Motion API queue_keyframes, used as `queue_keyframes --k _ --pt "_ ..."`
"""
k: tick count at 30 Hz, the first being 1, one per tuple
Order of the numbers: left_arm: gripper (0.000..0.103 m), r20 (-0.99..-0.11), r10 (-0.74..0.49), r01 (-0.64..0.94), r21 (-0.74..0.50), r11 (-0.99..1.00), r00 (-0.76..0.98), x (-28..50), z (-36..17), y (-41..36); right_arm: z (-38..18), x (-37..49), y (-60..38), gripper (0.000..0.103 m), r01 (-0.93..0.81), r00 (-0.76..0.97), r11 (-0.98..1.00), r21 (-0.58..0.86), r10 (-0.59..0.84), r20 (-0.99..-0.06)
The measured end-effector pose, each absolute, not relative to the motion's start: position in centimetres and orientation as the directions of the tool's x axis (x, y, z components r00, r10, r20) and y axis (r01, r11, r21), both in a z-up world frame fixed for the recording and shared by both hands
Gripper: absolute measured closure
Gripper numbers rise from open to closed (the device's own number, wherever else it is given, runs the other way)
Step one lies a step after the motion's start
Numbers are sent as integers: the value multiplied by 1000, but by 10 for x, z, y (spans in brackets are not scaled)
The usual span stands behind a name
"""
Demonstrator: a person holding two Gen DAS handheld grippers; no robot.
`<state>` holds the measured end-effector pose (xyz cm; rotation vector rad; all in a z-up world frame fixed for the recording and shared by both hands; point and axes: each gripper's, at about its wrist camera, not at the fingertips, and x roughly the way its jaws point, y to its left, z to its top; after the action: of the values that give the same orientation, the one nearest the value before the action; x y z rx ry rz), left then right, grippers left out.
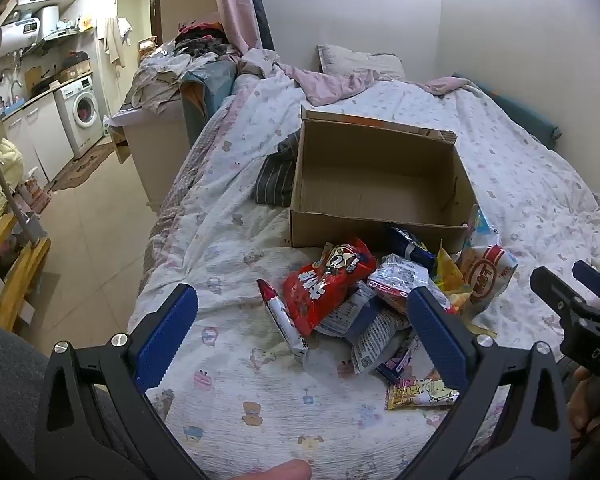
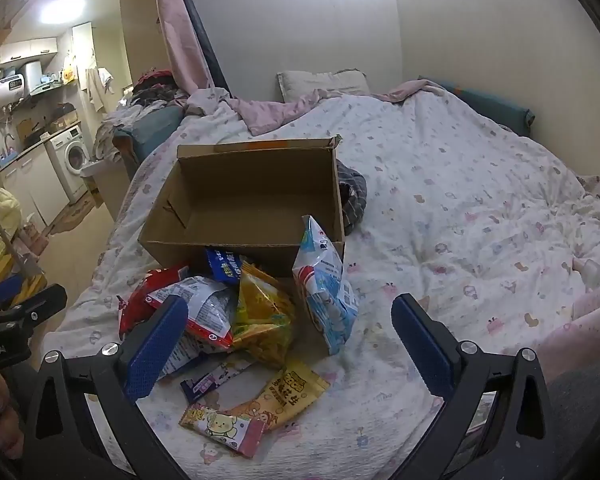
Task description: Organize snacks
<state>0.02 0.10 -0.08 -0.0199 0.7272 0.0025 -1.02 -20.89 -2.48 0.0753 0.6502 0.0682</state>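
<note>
An open cardboard box (image 1: 380, 184) stands empty on the bed; it also shows in the right wrist view (image 2: 252, 200). A pile of snack packets lies in front of it: a red bag (image 1: 328, 280), a yellow bag (image 2: 262, 316), a light blue bag (image 2: 326, 292), a dark blue packet (image 2: 224, 264) and small flat packets (image 2: 224, 428). My left gripper (image 1: 300, 316) is open and empty, hovering just short of the pile. My right gripper (image 2: 290, 320) is open and empty, also just short of the pile.
The bed has a white patterned quilt (image 2: 460, 208) with a striped dark cloth (image 1: 276, 176) beside the box. The bed's left edge drops to a tiled floor (image 1: 96, 216). A washing machine (image 1: 82, 110) and cabinets stand far left.
</note>
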Motion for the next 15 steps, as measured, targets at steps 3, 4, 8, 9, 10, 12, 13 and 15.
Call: queue_keyframes --k 3,4,8,9,10,12,13,15 --pt "0 -665 -5 -10 -19 1000 747 0 -1 1 -26 -10 -209 0 -39 791 995 93 87 -606" --pt "0 -665 -5 -10 -20 1000 747 0 -1 1 -27 -10 -209 0 -38 792 995 92 87 -605" --pt "0 -664 -3 -9 -15 1000 748 0 0 2 -27 -10 -209 0 -37 792 995 91 84 -605" --pt "0 -663 -3 -8 -14 1000 749 0 0 1 -27 -10 -209 0 -36 792 995 89 83 -605" --pt "0 -661 -4 -8 -14 1000 750 0 1 2 -27 -9 -209 0 -36 791 995 88 82 -606" --pt "0 -659 -1 -10 -13 1000 752 -1 1 0 -27 -9 -209 0 -36 792 995 89 83 -605" --pt "0 -658 -1 -10 -14 1000 753 -1 1 1 -26 -9 -209 0 -36 792 996 87 82 -605" --pt "0 -659 -4 -10 -18 1000 752 0 1 1 -26 -9 -209 0 -38 793 996 86 82 -604"
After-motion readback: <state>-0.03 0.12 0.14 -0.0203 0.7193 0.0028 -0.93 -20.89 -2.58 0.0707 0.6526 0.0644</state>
